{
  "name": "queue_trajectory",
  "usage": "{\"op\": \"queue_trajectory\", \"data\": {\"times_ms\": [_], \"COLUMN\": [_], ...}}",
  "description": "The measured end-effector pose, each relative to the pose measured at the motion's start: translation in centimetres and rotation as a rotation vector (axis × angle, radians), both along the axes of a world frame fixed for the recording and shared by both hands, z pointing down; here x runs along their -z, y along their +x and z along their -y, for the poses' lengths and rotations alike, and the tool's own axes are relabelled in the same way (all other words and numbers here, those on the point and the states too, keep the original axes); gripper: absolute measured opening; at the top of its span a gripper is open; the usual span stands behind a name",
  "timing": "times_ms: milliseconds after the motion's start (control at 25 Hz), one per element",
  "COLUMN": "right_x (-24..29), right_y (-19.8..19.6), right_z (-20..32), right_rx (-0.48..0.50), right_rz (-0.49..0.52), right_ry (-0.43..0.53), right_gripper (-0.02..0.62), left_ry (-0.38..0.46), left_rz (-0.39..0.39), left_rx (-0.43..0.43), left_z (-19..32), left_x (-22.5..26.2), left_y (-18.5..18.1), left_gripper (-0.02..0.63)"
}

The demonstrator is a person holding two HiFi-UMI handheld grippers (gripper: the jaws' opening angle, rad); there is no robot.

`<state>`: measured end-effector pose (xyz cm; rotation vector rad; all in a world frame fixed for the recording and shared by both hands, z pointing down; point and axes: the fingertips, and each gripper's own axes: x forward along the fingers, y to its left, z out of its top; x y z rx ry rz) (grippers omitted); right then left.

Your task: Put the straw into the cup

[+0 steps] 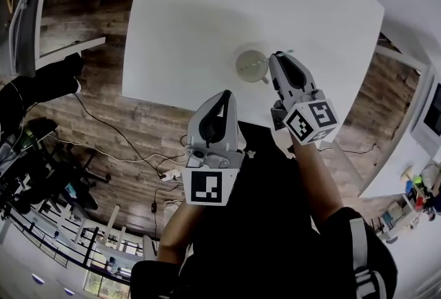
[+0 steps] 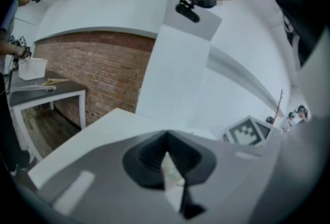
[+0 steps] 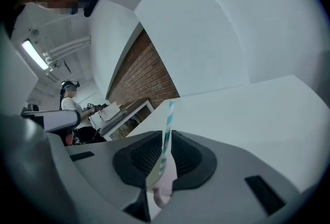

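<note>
1. The right gripper [image 3: 165, 134] is clamped on a teal-and-white striped paper straw [image 3: 166, 126]. The pads pinch it low on its length, and the free end sticks out beyond the jaw tips.
2. The straw's long axis runs along the jaws. In the right gripper view it rises from bottom centre and leans slightly right, with its open end pointing toward the upper middle of the frame.
3. In the head view the right gripper [image 1: 279, 56] sits right of centre, its tips just beside the right rim of a pale round cup [image 1: 251, 65]. A thin bit of straw seems to poke past the tips toward the top of the frame, but it is too small to be sure.
4. The cup stands upright, mouth open, near the lower edge of the white table [image 1: 207, 8]. Nothing can be seen inside it.
5. The left gripper [image 2: 166, 134] has its jaws closed together at the tips. A pale sliver [image 2: 172, 179] shows in the gap behind them, and I cannot tell what it is. In the head view the left gripper [image 1: 226, 94] hangs at lower centre, off the table edge and apart from the cup.
6. Progress, as I judge it: the straw is picked up and brought to the cup, but it is not yet in. What is left is to tip the free end down over the mouth, lower it in and let go.
</note>
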<state>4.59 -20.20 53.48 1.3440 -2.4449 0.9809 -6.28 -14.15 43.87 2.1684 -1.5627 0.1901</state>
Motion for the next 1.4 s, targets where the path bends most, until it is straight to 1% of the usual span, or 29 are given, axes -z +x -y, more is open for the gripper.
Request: {"op": "queue_trajectory", "data": {"times_ms": [240, 400, 840, 1040, 1280, 1400], "right_x": [-0.2, -0.2, 0.8, 2.5, 4.8, 6.2], "right_y": [0.4, 0.6, 1.5, 1.6, 1.8, 2.0], "right_z": [-0.4, -0.2, -1.1, -1.7, -3.3, -4.3], "right_rx": [-0.007, -0.017, -0.043, -0.053, -0.036, -0.027], "right_rz": [0.007, 0.007, -0.004, -0.005, 0.003, 0.008], "right_ry": [-0.008, -0.009, 0.004, 0.033, 0.055, 0.068], "right_gripper": [0.067, 0.071, 0.072, 0.031, 0.022, 0.018], "left_ry": [0.005, 0.000, 0.029, 0.039, 0.089, 0.130], "left_rz": [-0.002, -0.001, 0.000, -0.001, 0.009, 0.027], "left_rx": [0.006, 0.013, 0.023, 0.015, 0.020, 0.017], "left_z": [-0.5, -0.5, -0.4, -0.9, -1.6, -2.0], "left_x": [-0.1, -0.3, 0.1, 0.7, 2.5, 3.8], "left_y": [-0.1, -0.5, -0.8, -0.5, 0.1, 0.3], "left_gripper": [0.005, 0.005, 0.005, 0.005, 0.005, 0.005]}}
